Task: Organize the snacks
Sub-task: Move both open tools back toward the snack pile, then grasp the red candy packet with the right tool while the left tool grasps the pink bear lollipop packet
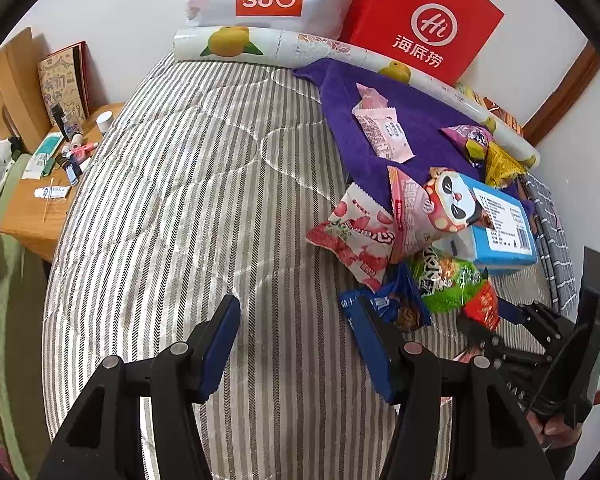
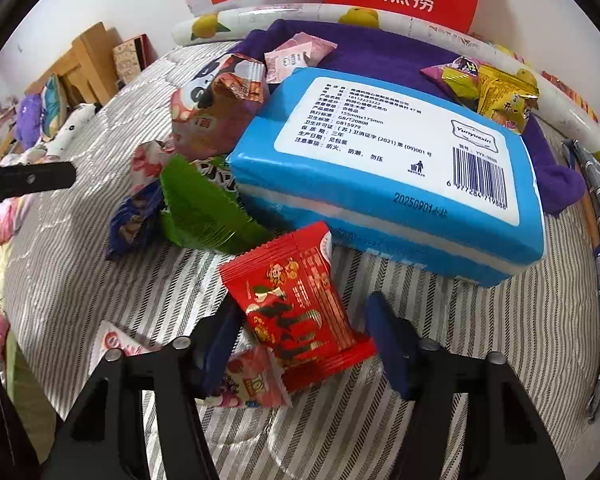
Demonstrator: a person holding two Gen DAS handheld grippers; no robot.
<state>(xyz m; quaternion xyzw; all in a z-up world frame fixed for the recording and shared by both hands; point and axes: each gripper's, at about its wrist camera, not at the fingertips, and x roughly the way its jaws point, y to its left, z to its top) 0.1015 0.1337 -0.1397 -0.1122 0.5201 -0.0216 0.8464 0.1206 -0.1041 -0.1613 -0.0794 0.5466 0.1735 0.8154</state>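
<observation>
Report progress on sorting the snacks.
Done: nothing looks sorted yet; the packets lie jumbled around the blue tissue pack and on the purple towel. In hand: nothing is gripped. The right gripper is open around the red snack packet; the left gripper is open over bare striped bedding. Left: essentially every packet.

Pink packet (image 2: 256, 380) half hidden beneath red packet (image 2: 300, 312) — print illegible.

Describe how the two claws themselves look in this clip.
Both match. The left claw has a black, angular frame with triangular cut-outs, round silver pivot pins and two flat dark-blue finger pads. The right claw has the same black linkage, silver pins and blue pads. No cables, markings or sleeves show.
</observation>
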